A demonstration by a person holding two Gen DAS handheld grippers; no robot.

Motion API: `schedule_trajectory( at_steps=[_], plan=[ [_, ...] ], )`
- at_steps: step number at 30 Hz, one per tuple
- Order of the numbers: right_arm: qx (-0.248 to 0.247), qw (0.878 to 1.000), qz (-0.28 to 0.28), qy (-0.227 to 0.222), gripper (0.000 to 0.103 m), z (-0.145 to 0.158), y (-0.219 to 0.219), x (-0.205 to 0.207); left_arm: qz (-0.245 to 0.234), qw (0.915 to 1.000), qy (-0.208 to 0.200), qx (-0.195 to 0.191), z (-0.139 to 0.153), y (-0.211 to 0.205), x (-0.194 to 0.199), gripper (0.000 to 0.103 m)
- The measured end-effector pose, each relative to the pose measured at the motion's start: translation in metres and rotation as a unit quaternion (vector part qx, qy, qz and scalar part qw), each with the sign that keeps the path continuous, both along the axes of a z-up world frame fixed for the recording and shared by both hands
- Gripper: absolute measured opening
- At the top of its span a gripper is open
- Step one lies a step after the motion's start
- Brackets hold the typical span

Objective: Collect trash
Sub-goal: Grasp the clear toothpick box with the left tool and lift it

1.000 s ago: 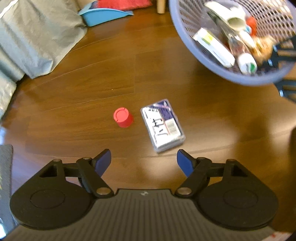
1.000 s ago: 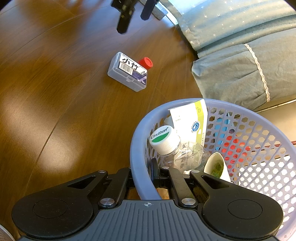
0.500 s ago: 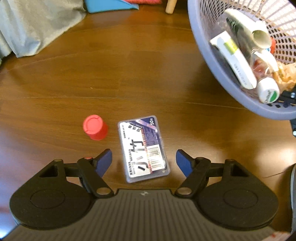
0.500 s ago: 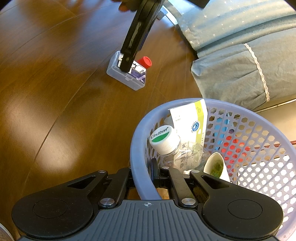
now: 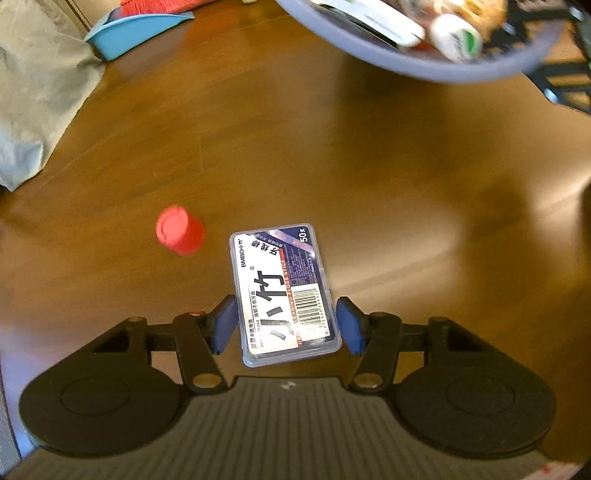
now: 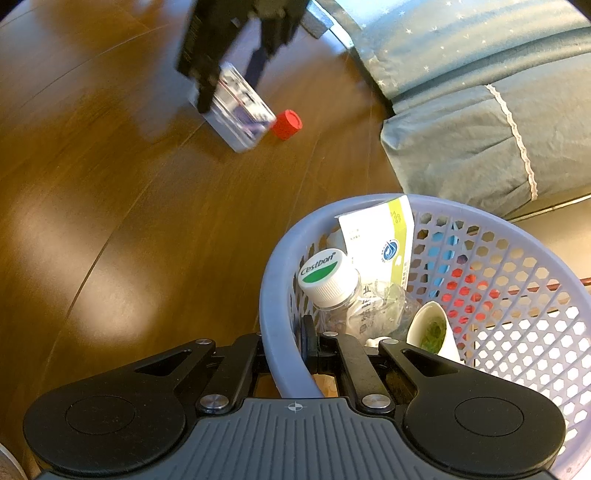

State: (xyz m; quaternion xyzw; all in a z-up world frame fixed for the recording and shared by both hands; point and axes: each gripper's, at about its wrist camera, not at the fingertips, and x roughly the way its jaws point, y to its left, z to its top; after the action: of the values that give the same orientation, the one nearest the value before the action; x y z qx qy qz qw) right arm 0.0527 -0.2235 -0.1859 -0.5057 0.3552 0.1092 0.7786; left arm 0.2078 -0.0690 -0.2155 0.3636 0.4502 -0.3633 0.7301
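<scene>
A clear plastic floss-stick box (image 5: pixel 282 291) with a white and blue label lies between the blue pads of my left gripper (image 5: pixel 286 325), which is shut on its long sides. A red bottle cap (image 5: pixel 180 230) stands on the wood floor just left of it. In the right wrist view the same box (image 6: pixel 238 114) and red cap (image 6: pixel 287 124) show far ahead, under the left gripper (image 6: pixel 236 44). My right gripper (image 6: pixel 284 343) is shut on the near rim of a lilac mesh basket (image 6: pixel 517 240) that holds a capped bottle (image 6: pixel 332 280), a carton and a cup.
The basket rim (image 5: pixel 424 70) hangs over the floor at the top right of the left wrist view. A grey-green bed cover (image 6: pixel 461 129) drapes down on the right. Grey cloth (image 5: pixel 33 92) and a blue dustpan (image 5: pixel 136 33) lie at the far left.
My left gripper came down over the floss box and its fingers closed in from wide open onto its sides. The right gripper kept hold of the basket, which has shifted in the left view.
</scene>
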Motion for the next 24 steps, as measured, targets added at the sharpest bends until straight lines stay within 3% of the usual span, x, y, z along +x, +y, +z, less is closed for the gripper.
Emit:
schedule_trajectory(
  at_steps=[14,21,24],
  plan=[
    [-0.004,1.0,0.002,0.003,0.001,-0.001,0.0,0.001,0.097,0.9944,0.0,-0.041,-0.008,0.029,0.004,0.059],
    [-0.004,1.0,0.002,0.004,0.001,-0.001,0.0,0.002,0.115,0.9922,0.025,-0.039,-0.01,0.034,0.006,0.052],
    [-0.004,1.0,0.002,0.003,0.001,-0.001,0.0,0.002,0.089,0.9958,0.013,-0.02,-0.004,0.031,-0.001,0.051]
  ],
)
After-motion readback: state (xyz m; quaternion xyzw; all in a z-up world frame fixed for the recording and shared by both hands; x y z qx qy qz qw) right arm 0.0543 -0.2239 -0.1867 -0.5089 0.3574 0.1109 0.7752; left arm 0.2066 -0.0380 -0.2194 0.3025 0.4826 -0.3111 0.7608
